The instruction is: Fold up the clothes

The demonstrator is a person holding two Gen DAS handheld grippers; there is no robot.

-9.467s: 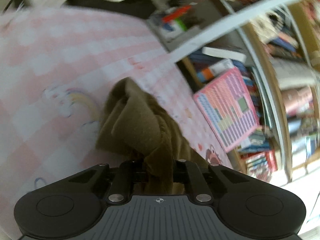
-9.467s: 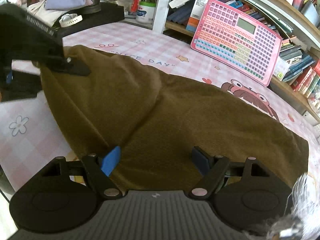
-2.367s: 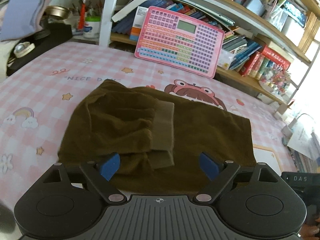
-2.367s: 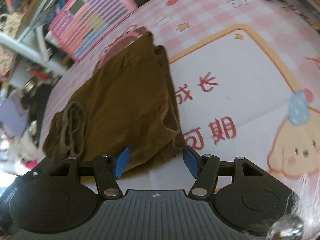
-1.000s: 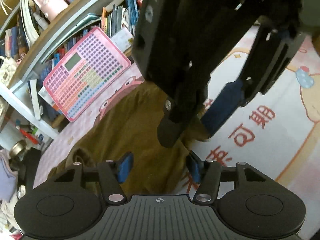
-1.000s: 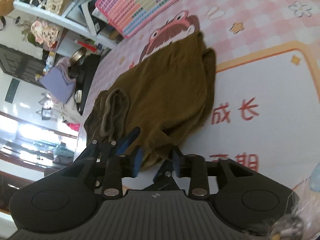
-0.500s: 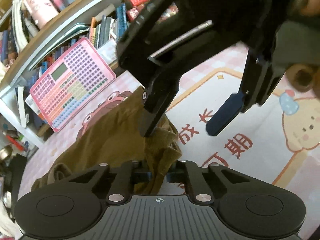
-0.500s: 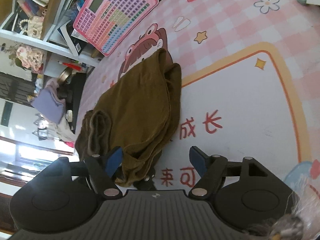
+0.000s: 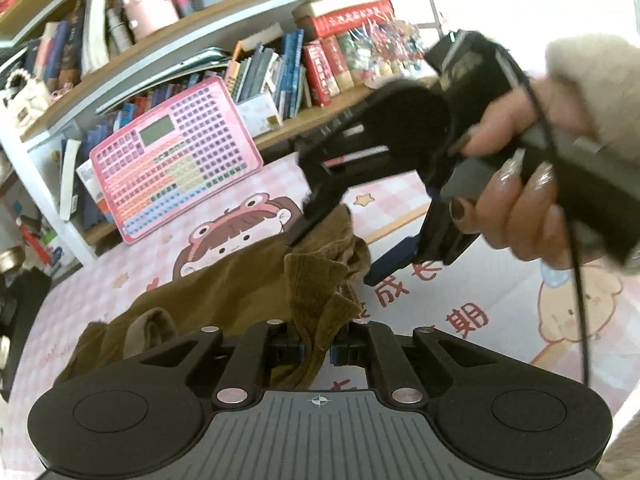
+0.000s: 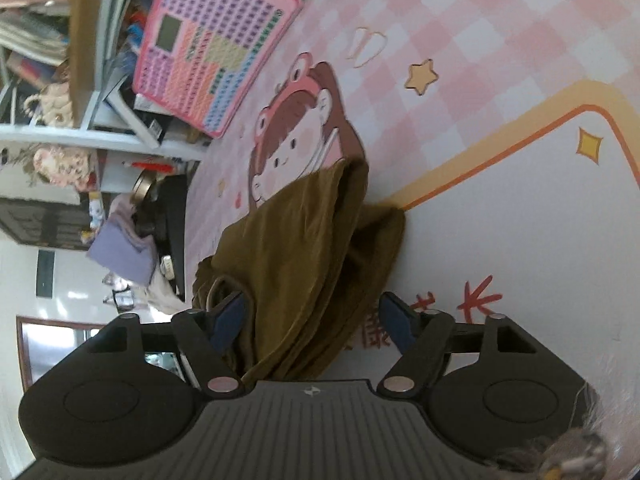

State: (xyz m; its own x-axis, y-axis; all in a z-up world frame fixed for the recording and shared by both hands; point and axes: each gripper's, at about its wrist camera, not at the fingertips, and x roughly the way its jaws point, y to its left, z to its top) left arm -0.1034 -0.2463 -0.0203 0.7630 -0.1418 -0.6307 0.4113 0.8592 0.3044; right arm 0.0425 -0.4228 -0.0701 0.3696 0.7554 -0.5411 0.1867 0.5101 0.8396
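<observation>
An olive-brown garment (image 9: 224, 292) lies bunched on the pink checked table mat (image 9: 400, 196). My left gripper (image 9: 316, 346) is shut on its ribbed edge (image 9: 316, 280), which stands up in folds just in front of the jaws. A hand (image 9: 520, 208) holds my right gripper (image 9: 344, 248) over the garment's far corner, jaws apart on either side of the cloth. In the right wrist view the garment (image 10: 304, 248) runs between the spread blue pads (image 10: 228, 316) of the right gripper (image 10: 312, 320), which is open; neither pad clearly presses the cloth.
A pink keyboard toy (image 9: 172, 160) leans against the bookshelf (image 9: 248, 40) at the back of the mat. A cartoon girl print (image 10: 296, 128) lies beside the garment. A folded lavender cloth (image 10: 120, 256) sits beyond the mat's far end.
Within the last second my left gripper shut on the garment's edge and raised it. My right gripper opened wide and now straddles the garment's corner, closer to the cloth.
</observation>
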